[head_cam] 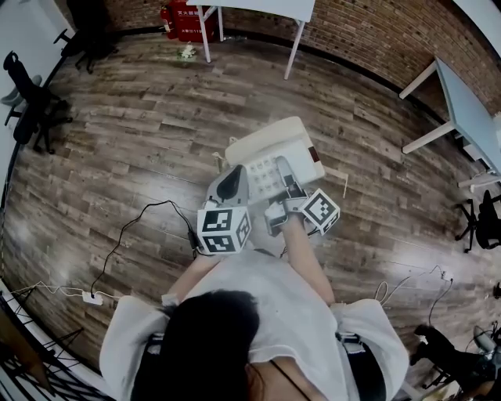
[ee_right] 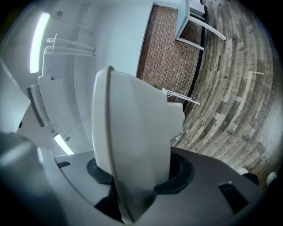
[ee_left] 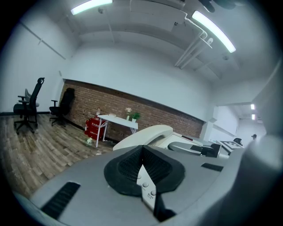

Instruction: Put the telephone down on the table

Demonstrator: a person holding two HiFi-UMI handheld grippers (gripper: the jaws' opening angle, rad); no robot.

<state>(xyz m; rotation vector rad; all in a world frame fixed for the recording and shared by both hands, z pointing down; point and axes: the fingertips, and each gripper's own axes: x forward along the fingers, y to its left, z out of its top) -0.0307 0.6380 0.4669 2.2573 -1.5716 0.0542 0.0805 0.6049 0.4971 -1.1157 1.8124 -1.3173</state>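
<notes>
A cream-white telephone [head_cam: 270, 153], with its handset lying across the top, hangs in the air above the wooden floor, gripped from the near side by both grippers. My left gripper [head_cam: 237, 178] is shut on the keypad edge. In the left gripper view its black pads [ee_left: 126, 170] pinch that thin edge, and the telephone's handset [ee_left: 146, 134] shows just beyond. My right gripper [head_cam: 286, 178] is shut on the telephone's right side. The telephone's body [ee_right: 132, 128] stands on edge between that gripper's jaws [ee_right: 137, 176] and fills the middle of the right gripper view.
A white table [head_cam: 258, 8] stands at the back by the brick wall, beside a red object [head_cam: 188, 19]. Another table [head_cam: 470, 106] is at the right. Office chairs [head_cam: 31, 102] stand at the left. A cable [head_cam: 141, 223] and a power strip [head_cam: 92, 298] lie on the floor.
</notes>
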